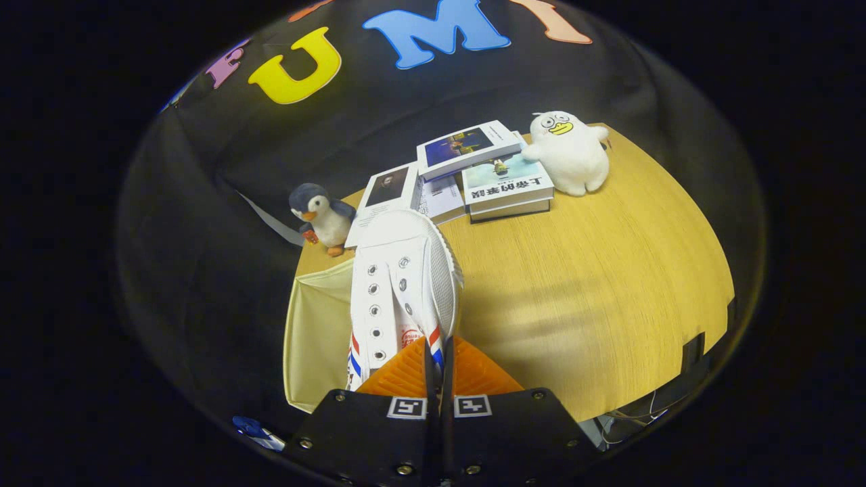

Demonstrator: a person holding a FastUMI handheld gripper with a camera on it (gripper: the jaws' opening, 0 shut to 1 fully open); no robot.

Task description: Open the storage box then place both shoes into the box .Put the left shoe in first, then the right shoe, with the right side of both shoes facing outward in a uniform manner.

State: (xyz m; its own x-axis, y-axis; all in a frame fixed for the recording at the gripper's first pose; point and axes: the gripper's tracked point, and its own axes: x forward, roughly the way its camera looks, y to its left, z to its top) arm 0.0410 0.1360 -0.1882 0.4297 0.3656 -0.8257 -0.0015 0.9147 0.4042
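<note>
Here the claw (438,358) has its two fingers pressed nearly together, pinching a thin part of the white shoe (402,284) near its opening, beside the red and blue stripes. The shoe hangs from that pinch with its long axis running straight ahead of the fingers, toe away from the claw and the lace eyelets turned up toward the camera. Just to the left of the shoe, partly under it, lies the pale cream storage box (314,338), whose fabric wall hangs at the edge of the wooden surface (595,291); whether its top is fully open cannot be told from here. So the box lies to the left of and below the carried shoe, and the coming move, as I judge it, turns on shifting the shoe leftward and down over that opening with its axis kept along the box. Farther off stand a toy penguin (323,218), a stack of books (473,176), and a white plush duck (570,152).
</note>
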